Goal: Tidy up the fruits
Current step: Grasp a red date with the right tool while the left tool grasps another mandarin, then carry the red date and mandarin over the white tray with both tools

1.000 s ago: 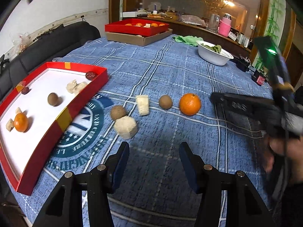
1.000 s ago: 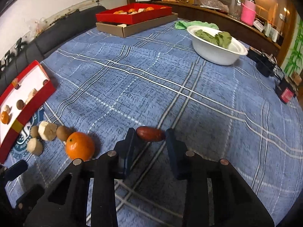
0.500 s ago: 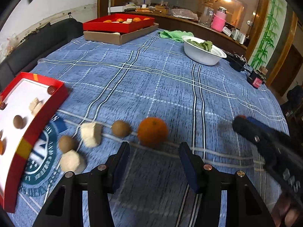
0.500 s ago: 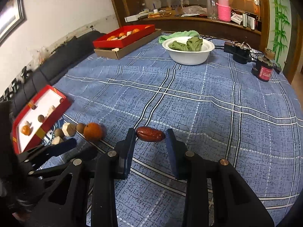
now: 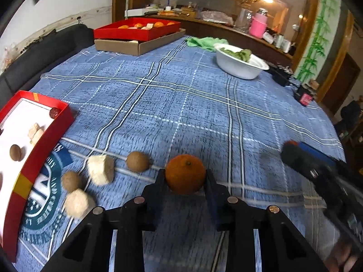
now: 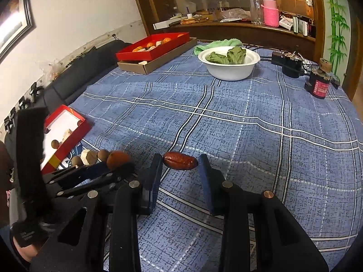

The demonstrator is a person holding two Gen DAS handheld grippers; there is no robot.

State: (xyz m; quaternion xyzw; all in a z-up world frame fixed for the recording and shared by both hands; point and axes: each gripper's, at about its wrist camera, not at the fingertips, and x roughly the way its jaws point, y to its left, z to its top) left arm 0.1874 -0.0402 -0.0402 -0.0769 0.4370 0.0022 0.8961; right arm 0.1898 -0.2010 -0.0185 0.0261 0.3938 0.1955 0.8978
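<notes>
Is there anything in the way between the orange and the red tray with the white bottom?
Yes. Between the orange in the left gripper and the red tray lie two brown round fruits and two pale chunks, so it would have to go over them.

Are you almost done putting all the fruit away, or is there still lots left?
About halfway. The red tray already holds a few pieces. In hand: the left tongs have just been closing around the orange, and the right tongs grip a red date. Left on the cloth: two small brown fruits and two pale chunks.
</notes>
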